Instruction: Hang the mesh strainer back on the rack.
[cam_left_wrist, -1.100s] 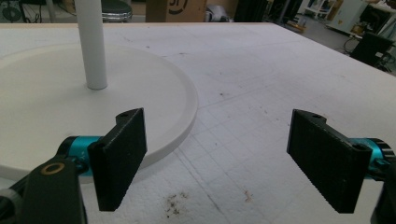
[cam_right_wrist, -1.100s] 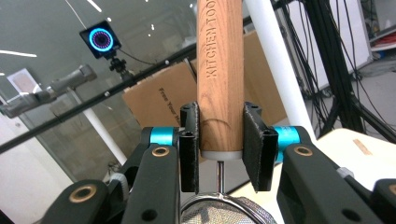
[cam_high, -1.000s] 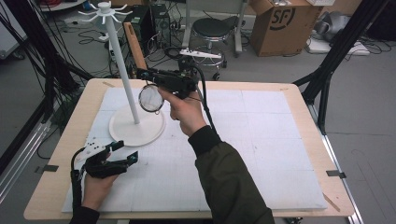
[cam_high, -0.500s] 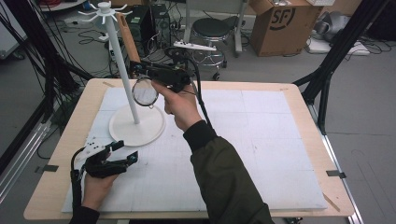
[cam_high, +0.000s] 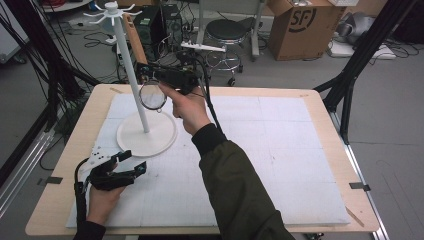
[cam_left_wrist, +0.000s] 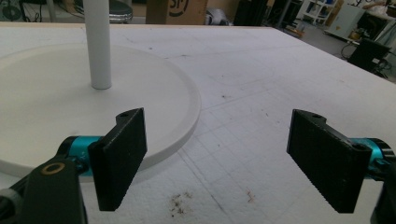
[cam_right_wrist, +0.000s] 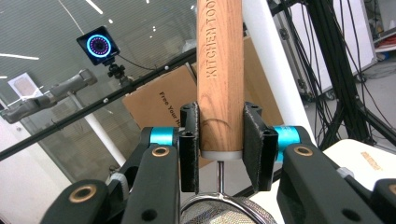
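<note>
Strainer (cam_high: 152, 96) sits left of centre in the upper half of the high view, hanging mesh-down beside the white stand's pole (cam_high: 131, 75), and my right gripper (cam_right_wrist: 219, 135) has its jaws clamped on the wooden handle (cam_right_wrist: 219, 70) near its lower end. I judge the grip low, so the handle could pivot or knock the pole and rock the stand. My left gripper (cam_left_wrist: 219, 163), jaws wide apart, rests by the round base (cam_left_wrist: 42, 112), holding nothing down.
</note>
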